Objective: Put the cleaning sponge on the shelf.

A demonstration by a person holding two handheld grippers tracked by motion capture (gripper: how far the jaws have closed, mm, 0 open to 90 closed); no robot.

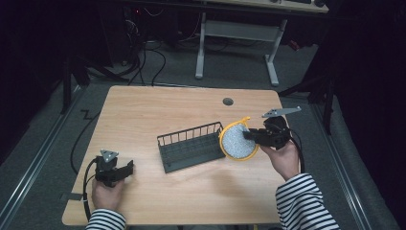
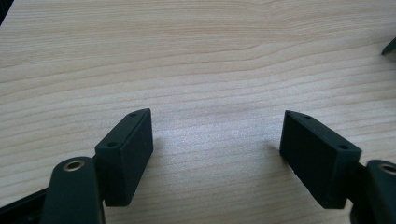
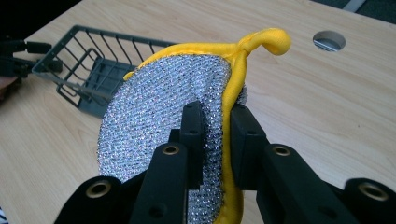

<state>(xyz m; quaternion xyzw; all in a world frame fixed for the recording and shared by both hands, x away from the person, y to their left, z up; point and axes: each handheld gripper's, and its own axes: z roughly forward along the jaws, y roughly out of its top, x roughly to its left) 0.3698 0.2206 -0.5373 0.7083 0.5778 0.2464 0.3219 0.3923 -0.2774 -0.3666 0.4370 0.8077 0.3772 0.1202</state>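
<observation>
Silver scrubbing pad (image 1: 238,142) with yellow trim hangs above the surface (image 1: 143,110), just right of the wire basket (image 1: 191,146), pinched edge-on by the right tongs (image 1: 250,136). That thin rim grip could let it twist and drop short of the basket, I'd say. Left tongs (image 2: 217,140) rest wide open and empty.

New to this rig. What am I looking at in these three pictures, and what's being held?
No robot here: a person in striped sleeves holds a hand-operated two-jaw tool in each hand at a light wooden table.

The high view looks down from above the person's side. The other two pictures come from cameras riding on each tool, looking along its black jaws.

On the table stands a dark grey wire basket. Beside it, the right tool holds a round silver mesh scrubbing pad with a yellow rim and loop, jaws shut on its edge, so it stands upright off the table.

The left tool rests near the table's front left corner, jaws wide open with bare wood between them.
</observation>
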